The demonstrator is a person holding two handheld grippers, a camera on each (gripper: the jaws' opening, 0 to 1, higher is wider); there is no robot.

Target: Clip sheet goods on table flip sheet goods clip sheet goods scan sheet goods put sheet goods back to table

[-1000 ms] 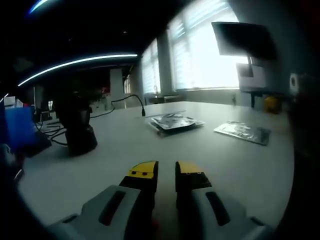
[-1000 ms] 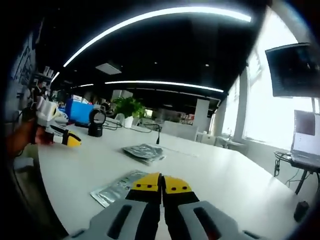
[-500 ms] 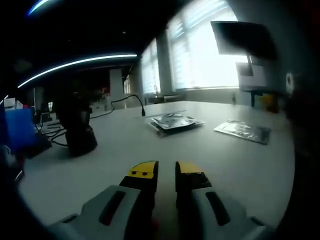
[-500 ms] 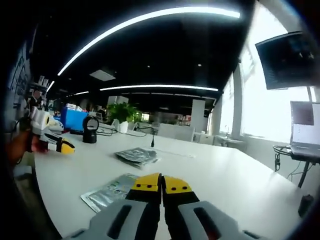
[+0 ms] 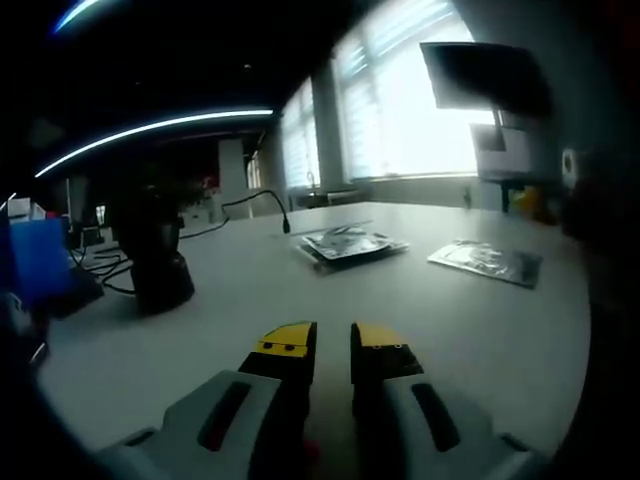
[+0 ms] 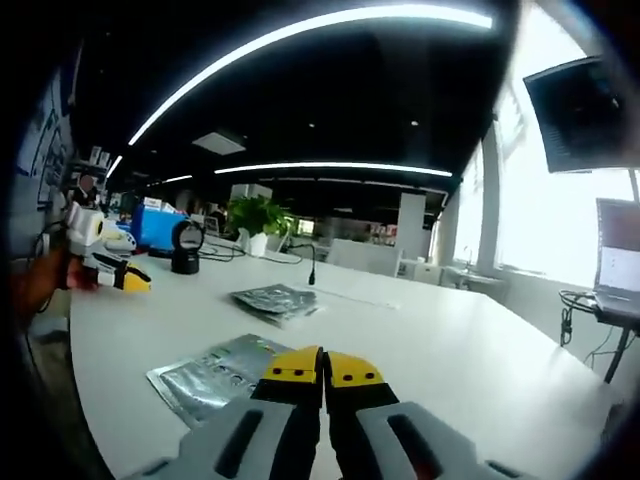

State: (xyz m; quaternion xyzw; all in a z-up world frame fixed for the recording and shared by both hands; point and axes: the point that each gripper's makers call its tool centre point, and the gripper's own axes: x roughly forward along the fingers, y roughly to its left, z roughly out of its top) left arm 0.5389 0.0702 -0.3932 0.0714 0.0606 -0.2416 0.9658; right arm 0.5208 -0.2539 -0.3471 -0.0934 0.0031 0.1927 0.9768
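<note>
Here the right gripper, jaws pressed together on nothing, hovered just beside a flat silver foil sheet pouch on the white table; it needed opening, then a low approach to the near edge. The left gripper, jaws slightly parted, held nothing.

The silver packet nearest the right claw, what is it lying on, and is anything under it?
The silver packet lies flat on the white table, just left of the right claw. Its underside is covered, so anything beneath cannot be seen.
</note>
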